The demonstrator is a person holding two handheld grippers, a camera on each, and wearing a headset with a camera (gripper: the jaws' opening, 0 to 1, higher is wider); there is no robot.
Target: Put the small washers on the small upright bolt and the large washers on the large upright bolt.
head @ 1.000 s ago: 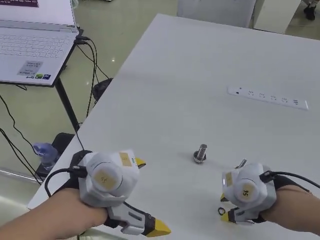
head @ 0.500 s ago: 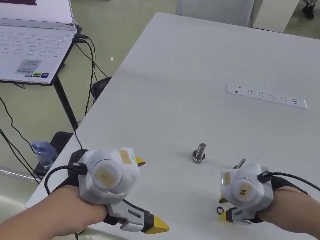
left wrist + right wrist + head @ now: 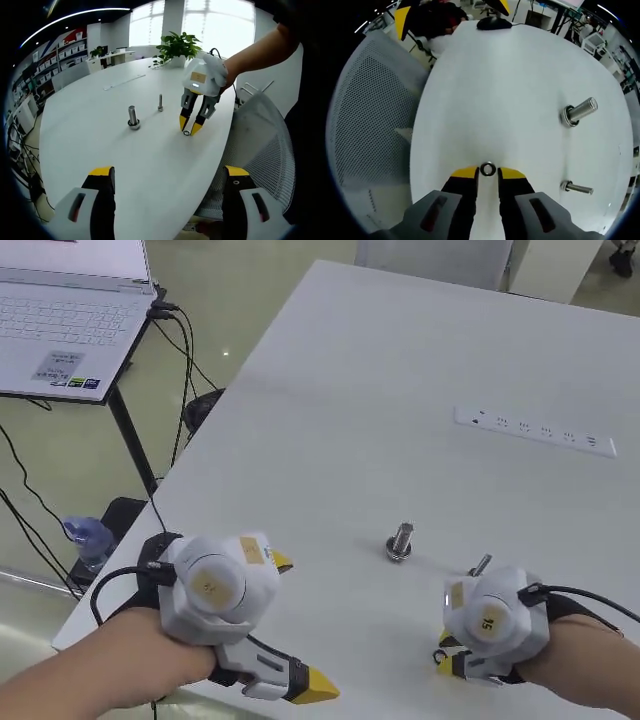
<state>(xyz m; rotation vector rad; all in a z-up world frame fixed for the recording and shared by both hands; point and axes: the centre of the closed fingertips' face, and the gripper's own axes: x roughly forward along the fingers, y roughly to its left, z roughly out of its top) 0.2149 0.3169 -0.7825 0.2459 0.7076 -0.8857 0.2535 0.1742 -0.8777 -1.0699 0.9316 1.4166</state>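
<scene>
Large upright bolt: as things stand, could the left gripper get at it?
Probably yes. In the left gripper view the left gripper has its jaws wide open, with bare table between them and the large upright bolt; the right gripper is off to one side.

Desk [image 3: 400,390] is a smooth matt white top with a soft sheen, no grain. The large bolt [image 3: 400,541] is bright polished metal with a ribbed threaded shank, and the small bolt [image 3: 481,565] looks like duller grey metal. The washer [image 3: 487,169] is a dark metal ring with a faint shine. Shells on my left gripper [image 3: 169,172] and right gripper [image 3: 488,173] are matt white plastic, and the jaws have smooth yellow plastic tips. The chair [image 3: 375,100] is grey perforated mesh. The power strip [image 3: 535,433] is plain white plastic.
</scene>
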